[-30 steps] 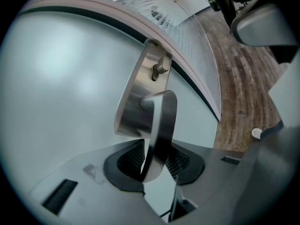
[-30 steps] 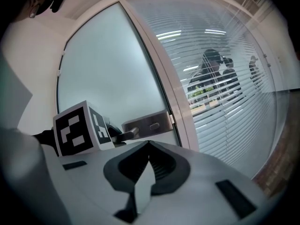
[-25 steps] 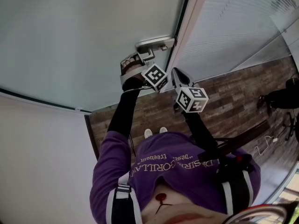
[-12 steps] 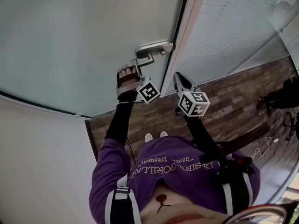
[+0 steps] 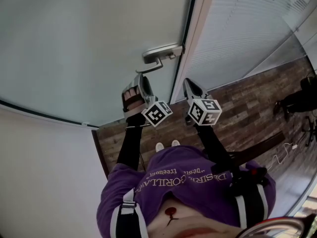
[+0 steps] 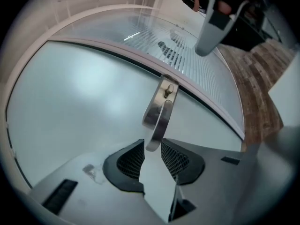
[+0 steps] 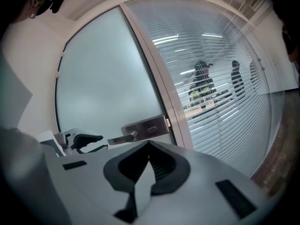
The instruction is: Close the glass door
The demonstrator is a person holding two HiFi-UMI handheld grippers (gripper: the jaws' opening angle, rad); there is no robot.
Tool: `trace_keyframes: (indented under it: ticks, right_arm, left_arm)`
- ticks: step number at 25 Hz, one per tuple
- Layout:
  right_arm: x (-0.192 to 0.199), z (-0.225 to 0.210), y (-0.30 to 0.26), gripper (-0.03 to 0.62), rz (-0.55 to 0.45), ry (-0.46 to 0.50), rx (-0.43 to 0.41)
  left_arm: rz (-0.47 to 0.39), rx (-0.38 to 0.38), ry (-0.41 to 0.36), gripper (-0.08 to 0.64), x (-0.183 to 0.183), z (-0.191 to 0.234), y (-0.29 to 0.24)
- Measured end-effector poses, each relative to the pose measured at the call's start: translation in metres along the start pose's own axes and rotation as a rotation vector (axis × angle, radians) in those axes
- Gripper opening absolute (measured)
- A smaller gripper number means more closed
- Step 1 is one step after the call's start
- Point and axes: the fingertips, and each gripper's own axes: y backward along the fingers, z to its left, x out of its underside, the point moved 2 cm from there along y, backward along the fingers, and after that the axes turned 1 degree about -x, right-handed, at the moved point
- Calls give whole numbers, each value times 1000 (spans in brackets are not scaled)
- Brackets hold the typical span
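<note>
The frosted glass door (image 5: 89, 43) stands with its edge against the white frame (image 5: 197, 33). Its metal lever handle (image 5: 161, 53) sits at that edge. My left gripper (image 5: 140, 79) hangs just below the lever, apart from it. In the left gripper view the jaws (image 6: 152, 146) are open, and the lever's end (image 6: 158, 116) lies just ahead of the gap, untouched. My right gripper (image 5: 186, 83) hovers to the right, in front of the frame, shut and empty (image 7: 149, 144). The handle (image 7: 140, 129) shows beyond its jaws.
A glass wall with white blinds (image 5: 242, 29) runs right of the frame; two figures (image 7: 201, 81) show behind it. Wood-plank floor (image 5: 247, 108) lies below, with a dark chair (image 5: 297, 103) at the right edge. A pale wall (image 5: 39, 172) closes the left side.
My left gripper has drawn back from the lever, down and toward the person, and no longer sits at the handle. The right gripper has hardly moved.
</note>
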Motion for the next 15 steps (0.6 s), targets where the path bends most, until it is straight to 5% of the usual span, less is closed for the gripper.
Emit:
trace_keyframes:
  ticks: [5, 8, 11, 13, 15]
  right_arm:
    - [3, 10, 0, -3, 3, 2, -28]
    - [6, 17, 0, -3, 7, 9, -50]
    - [6, 22, 1, -3, 8, 20, -62]
    - [6, 23, 1, -3, 6, 21, -64]
    - [6, 24, 2, -3, 5, 20, -68]
  left_arm:
    - [-1, 144, 359, 112, 3, -16, 24]
    - [-30, 235, 657, 110, 3, -26, 33]
    - [-70, 242, 976, 58, 4, -23, 45]
    - [-86, 229, 1083, 2, 5, -21, 50]
    - [-84, 236, 1112, 2, 4, -22, 53]
